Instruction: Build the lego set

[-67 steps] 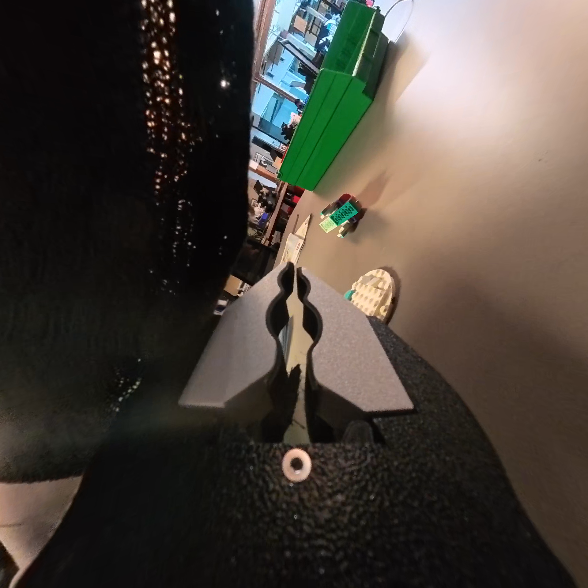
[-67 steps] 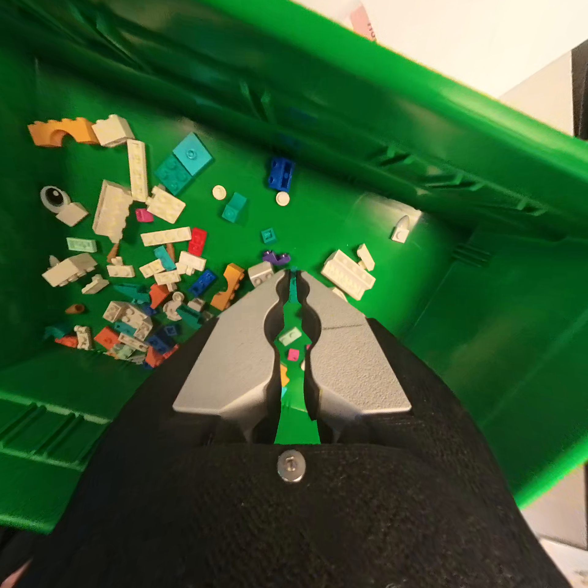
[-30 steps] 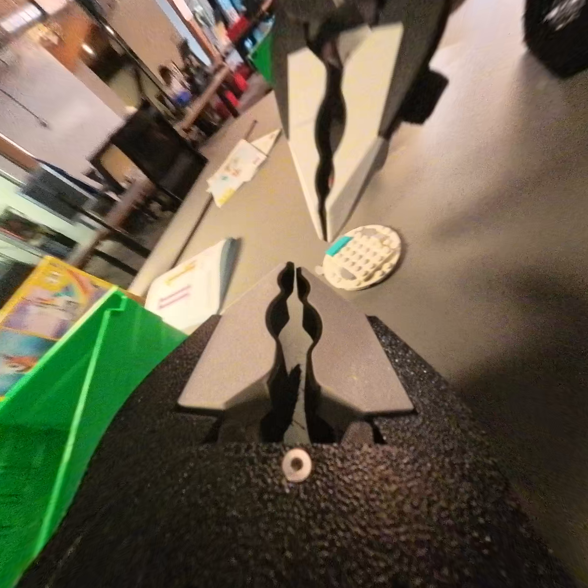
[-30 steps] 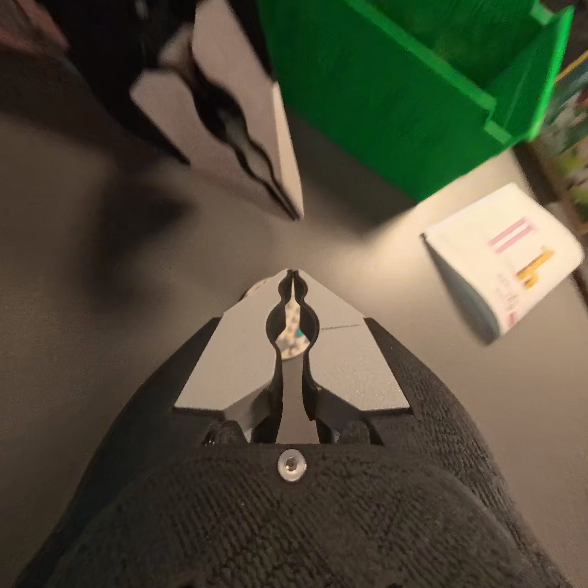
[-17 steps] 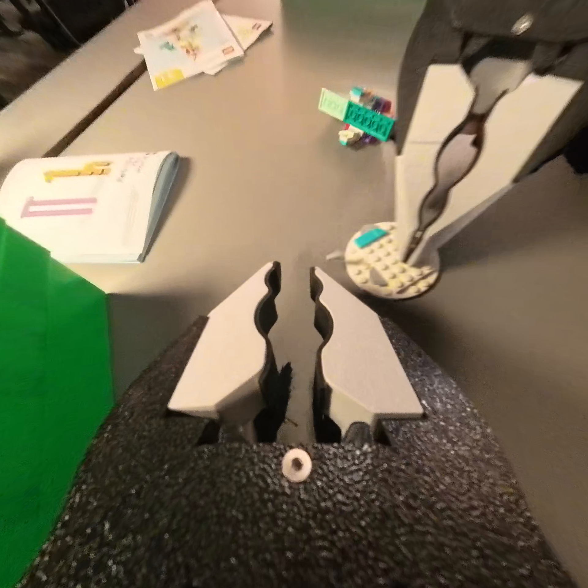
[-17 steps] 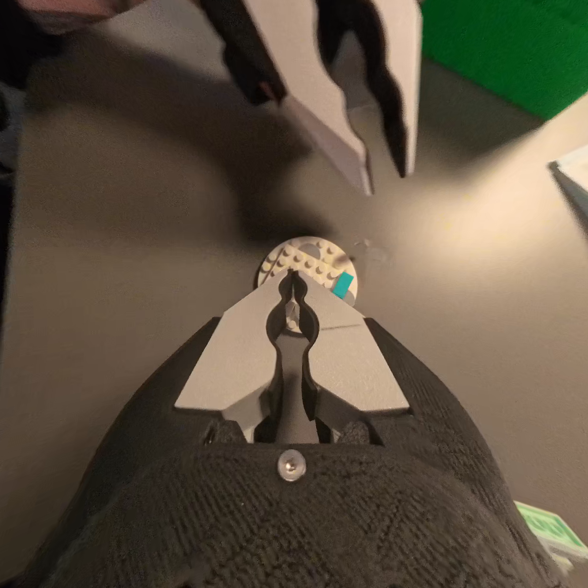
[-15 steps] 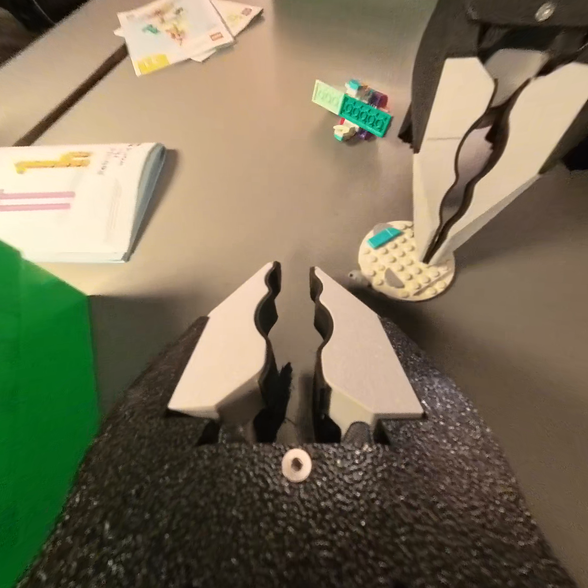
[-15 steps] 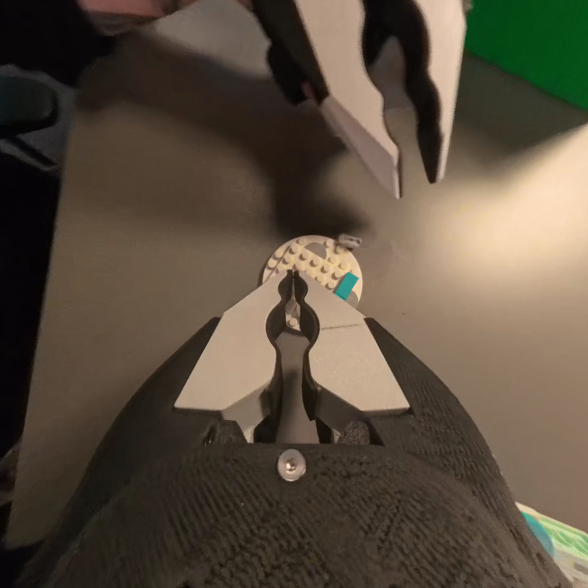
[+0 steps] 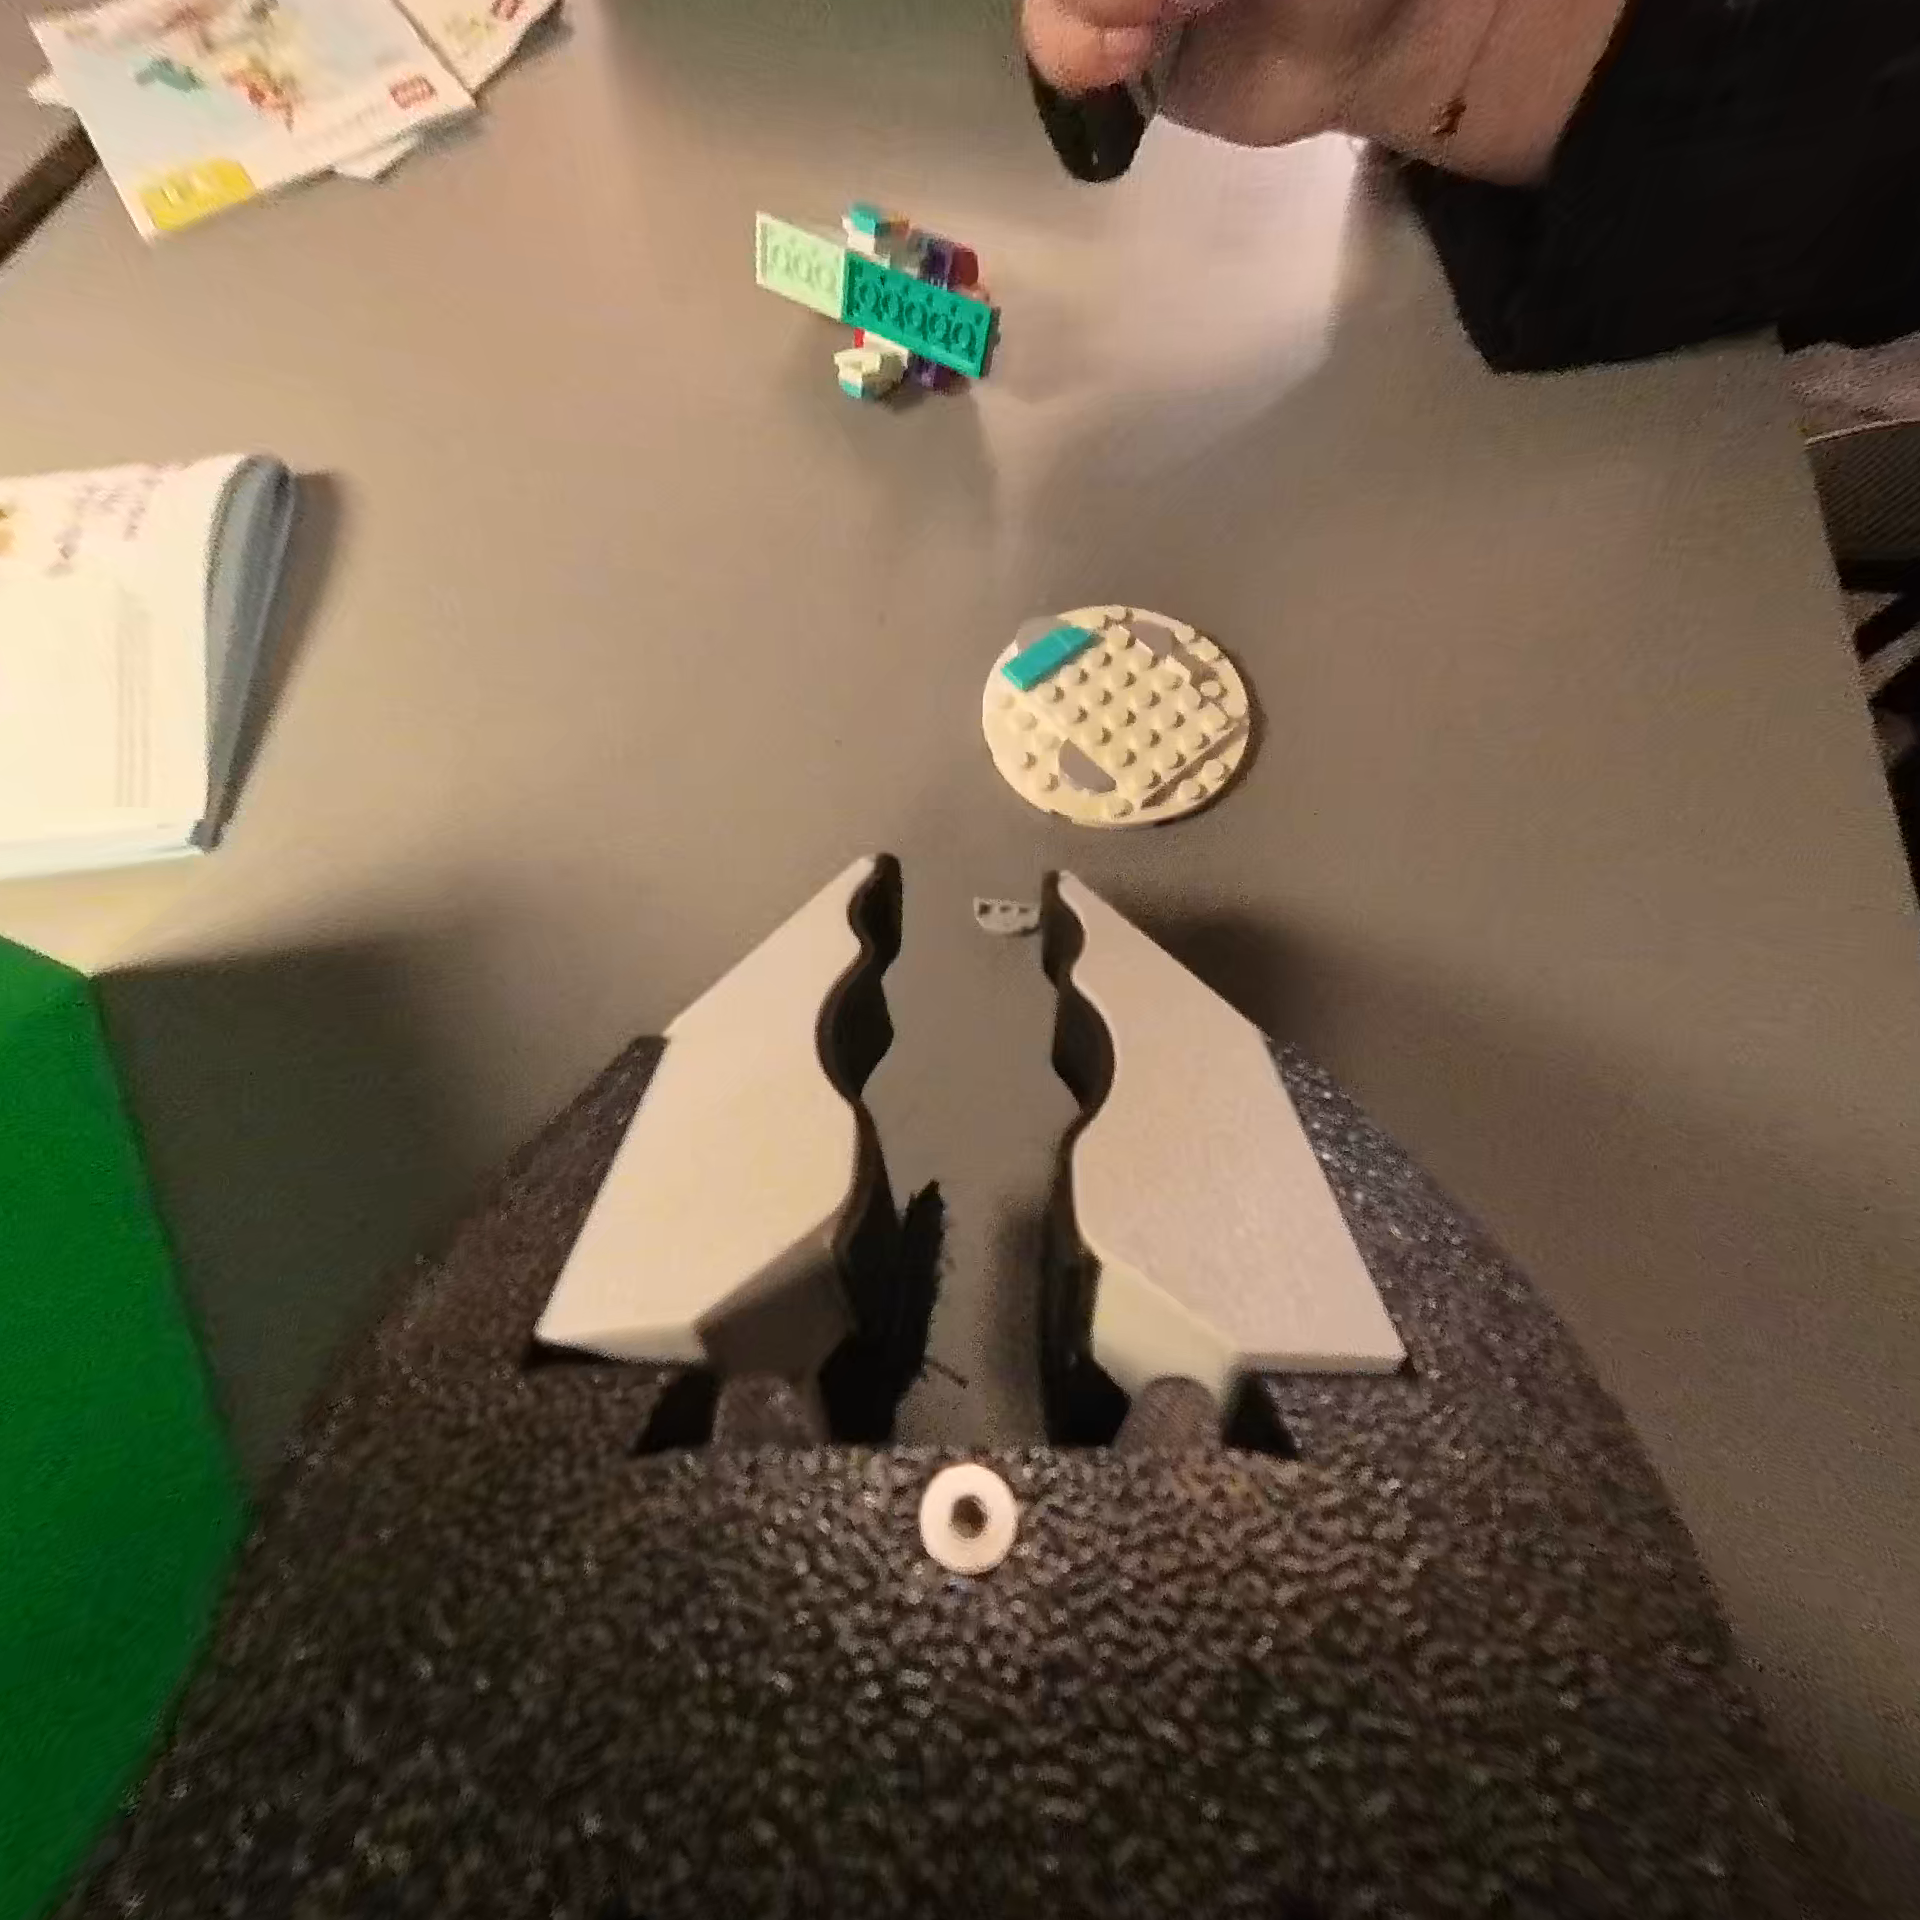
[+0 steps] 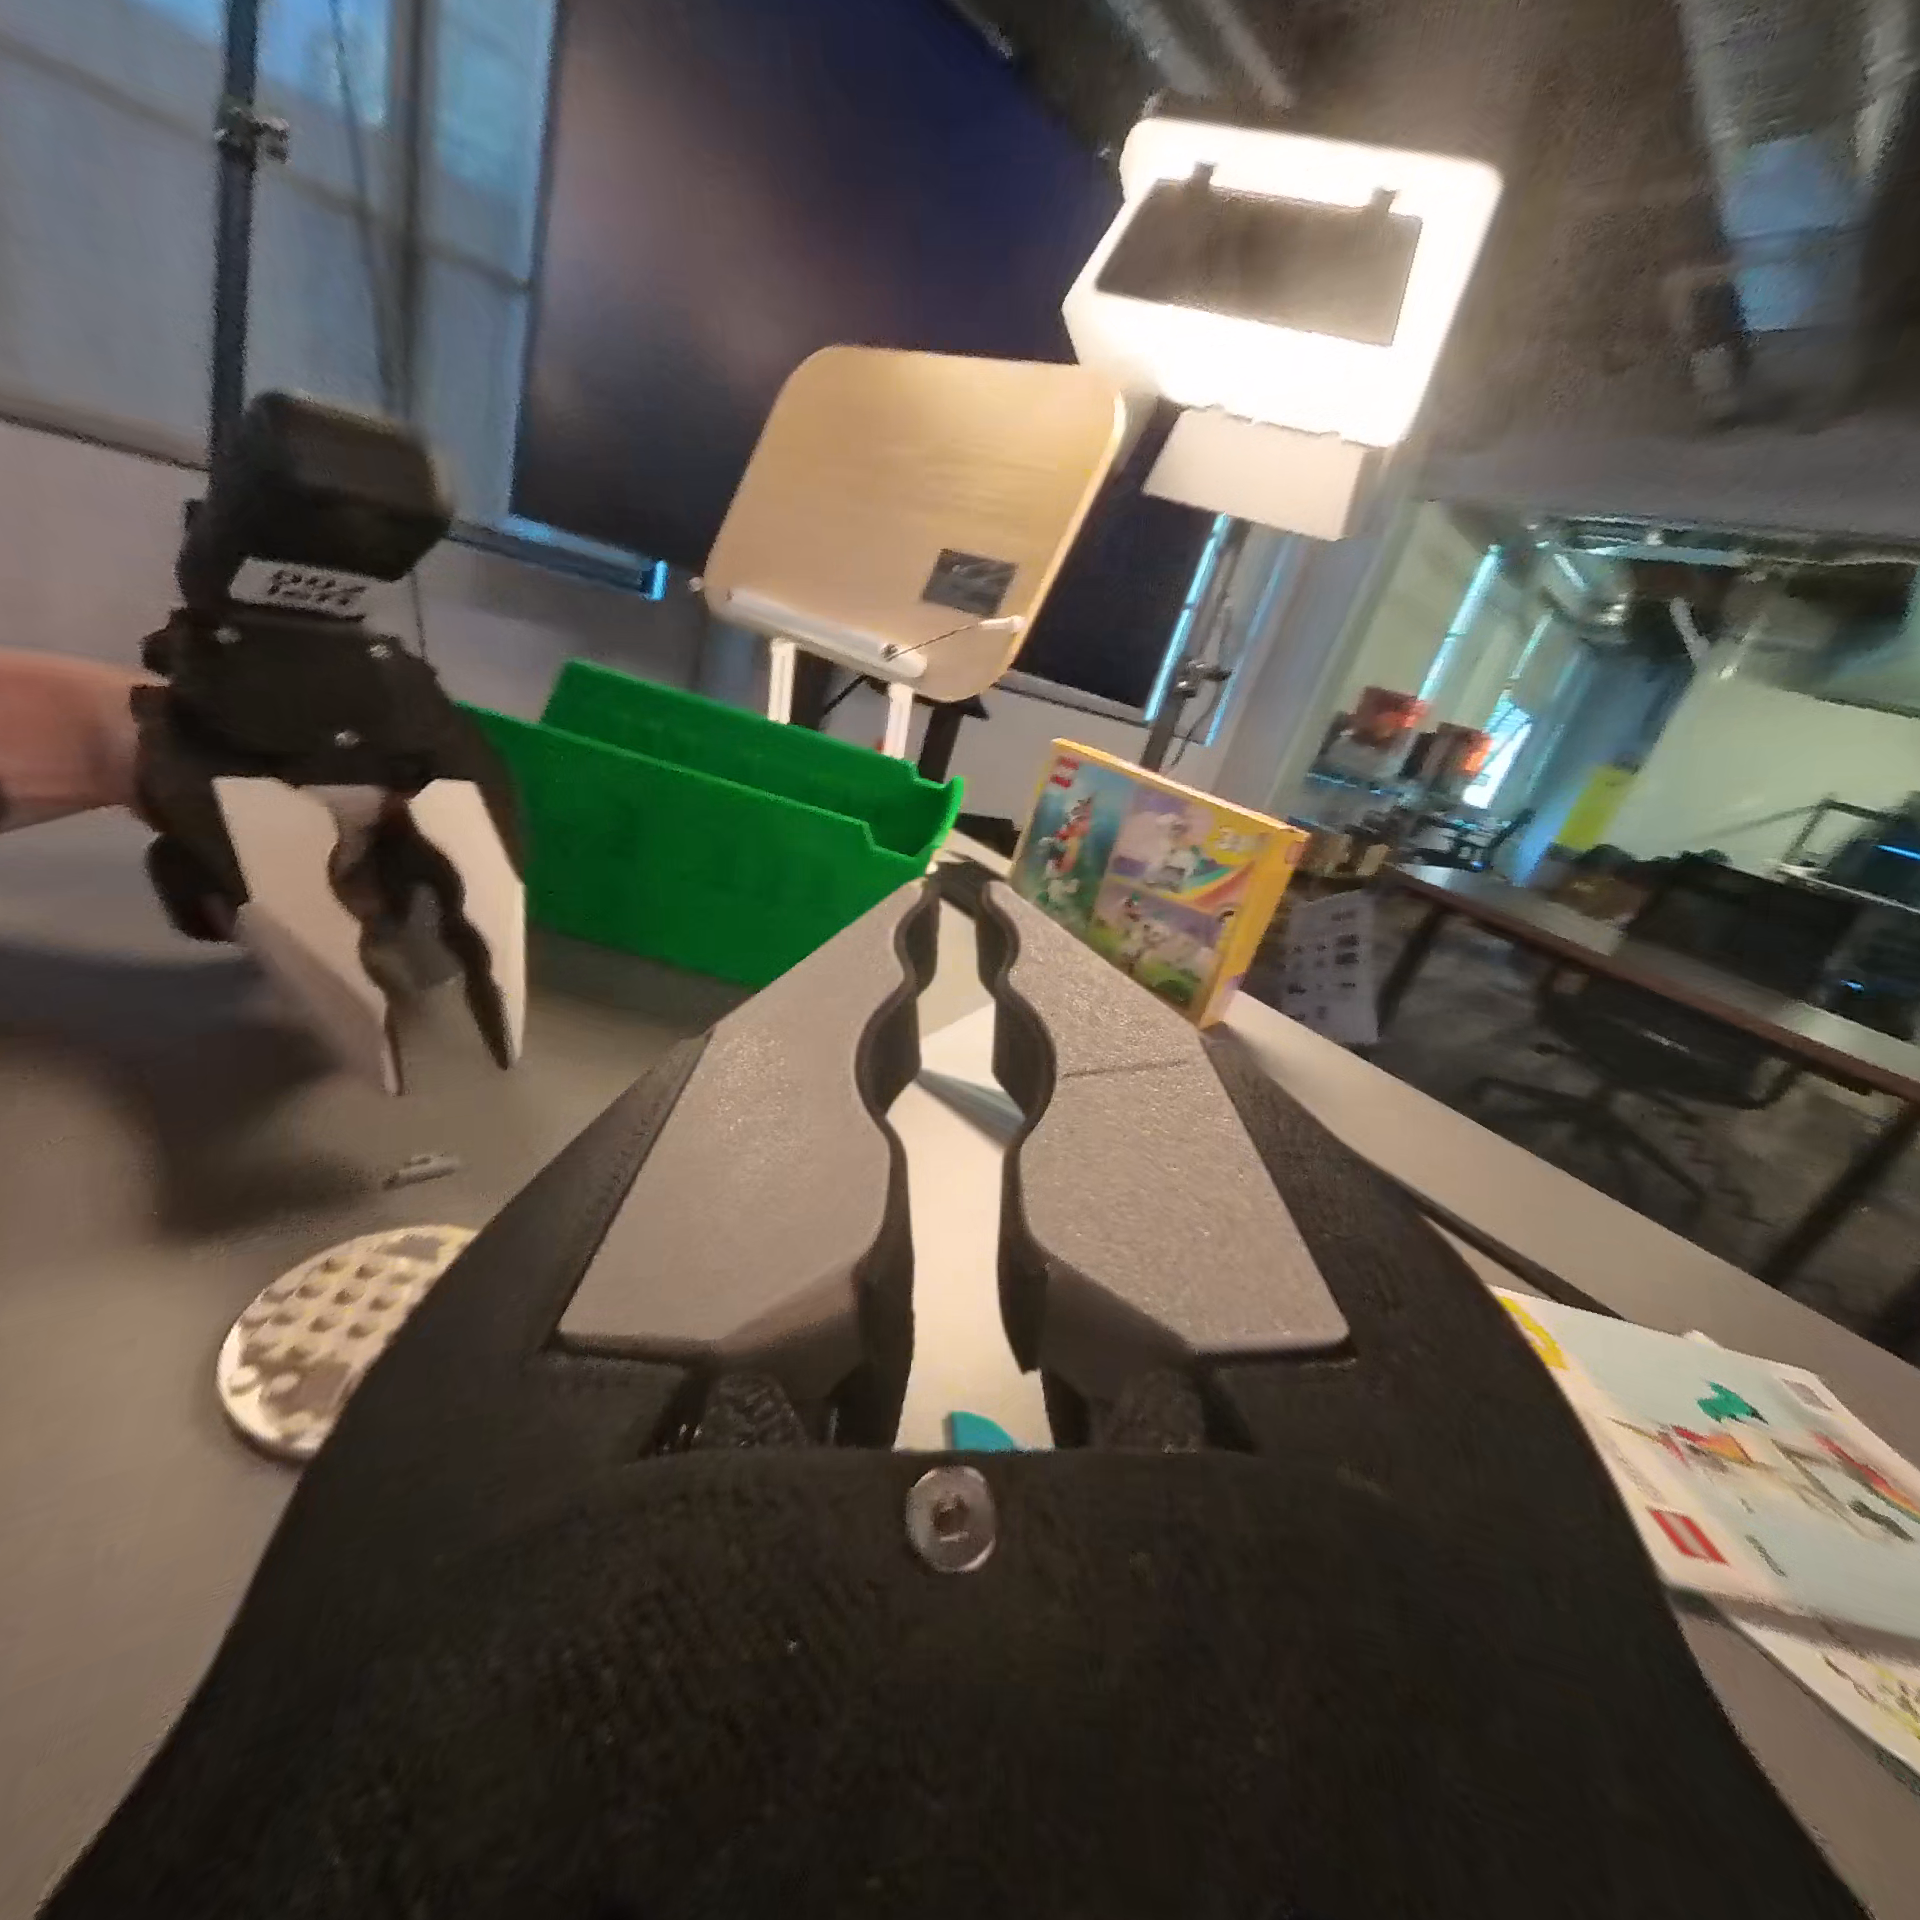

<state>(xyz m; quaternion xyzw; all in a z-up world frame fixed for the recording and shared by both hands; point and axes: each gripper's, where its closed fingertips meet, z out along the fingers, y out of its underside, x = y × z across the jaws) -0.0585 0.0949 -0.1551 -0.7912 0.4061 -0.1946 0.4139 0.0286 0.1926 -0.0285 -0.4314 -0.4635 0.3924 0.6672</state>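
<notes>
Fingers [image 9: 1081, 935] of my left gripper [image 9: 966, 888] stand open over a tiny grey piece [image 9: 1003, 916] on the bench [image 9: 623, 623], light, stiff, best pinched edgewise; my right gripper [image 10: 961, 894] is slightly open, empty.

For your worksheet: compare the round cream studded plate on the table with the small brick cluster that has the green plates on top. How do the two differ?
The round cream plate lies flat and low; the brick cluster is stacked taller. The plate is nearly one colour with one teal tile; the cluster mixes greens, purple, red and white. The plate lies nearer the left gripper. Both rest on the grey table.
</notes>
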